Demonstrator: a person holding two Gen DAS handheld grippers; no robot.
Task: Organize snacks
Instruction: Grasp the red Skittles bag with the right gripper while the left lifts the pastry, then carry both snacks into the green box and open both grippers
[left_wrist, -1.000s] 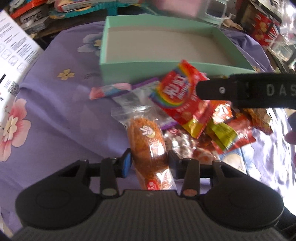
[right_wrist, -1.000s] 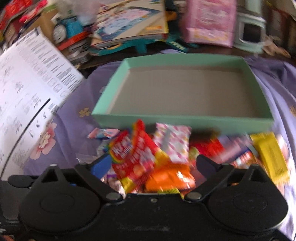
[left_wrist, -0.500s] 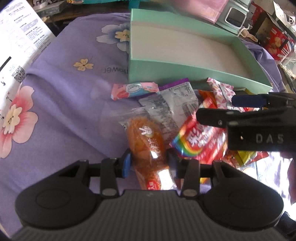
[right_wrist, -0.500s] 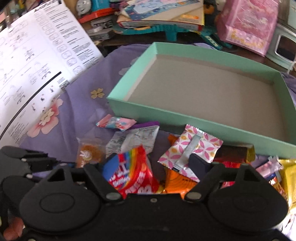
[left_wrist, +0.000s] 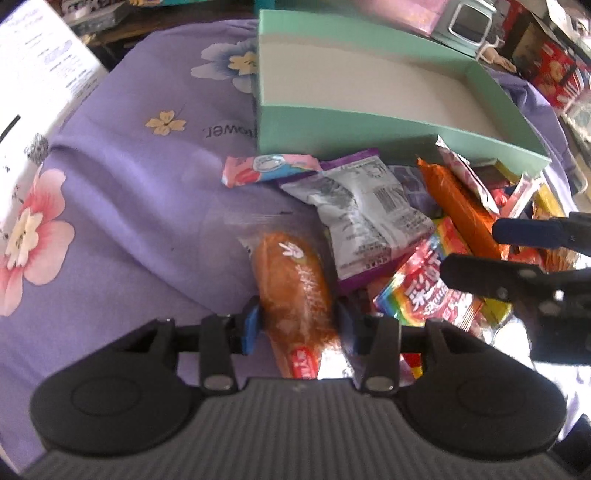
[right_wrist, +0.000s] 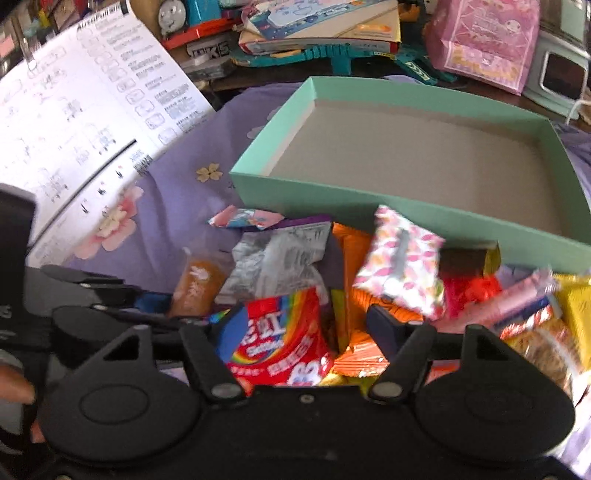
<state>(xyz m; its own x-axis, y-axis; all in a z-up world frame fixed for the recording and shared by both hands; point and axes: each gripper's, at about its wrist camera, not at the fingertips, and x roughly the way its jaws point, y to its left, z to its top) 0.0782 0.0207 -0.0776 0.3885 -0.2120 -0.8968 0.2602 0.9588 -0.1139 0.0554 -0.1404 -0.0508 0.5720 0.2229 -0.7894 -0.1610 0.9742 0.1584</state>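
My left gripper (left_wrist: 299, 328) is shut on an orange bun in a clear wrapper (left_wrist: 291, 280), which lies on the purple flowered cloth (left_wrist: 129, 221). To its right is a pile of snack packets. My right gripper (right_wrist: 306, 328) is down in that pile. Its jaws are closing around a red rainbow candy packet (right_wrist: 284, 343), with an orange packet (right_wrist: 354, 354) also in the gap. The right pad stands off the red packet. In the left wrist view the right gripper (left_wrist: 471, 247) reaches in from the right. The empty teal box (right_wrist: 314, 192) stands just behind the pile.
The pile holds a pink candy wrapper (left_wrist: 266, 168), a silver and purple packet (left_wrist: 365, 214), a pink patterned packet (right_wrist: 402, 266) and a yellow one (right_wrist: 576, 302). A white printed sheet (right_wrist: 74, 129) lies at the left. Toys and boxes crowd the back.
The right gripper's jaws have narrowed around the red packet and it has sunk into the pile. The left gripper keeps its hold on the bun, and the box has shifted right in its view.
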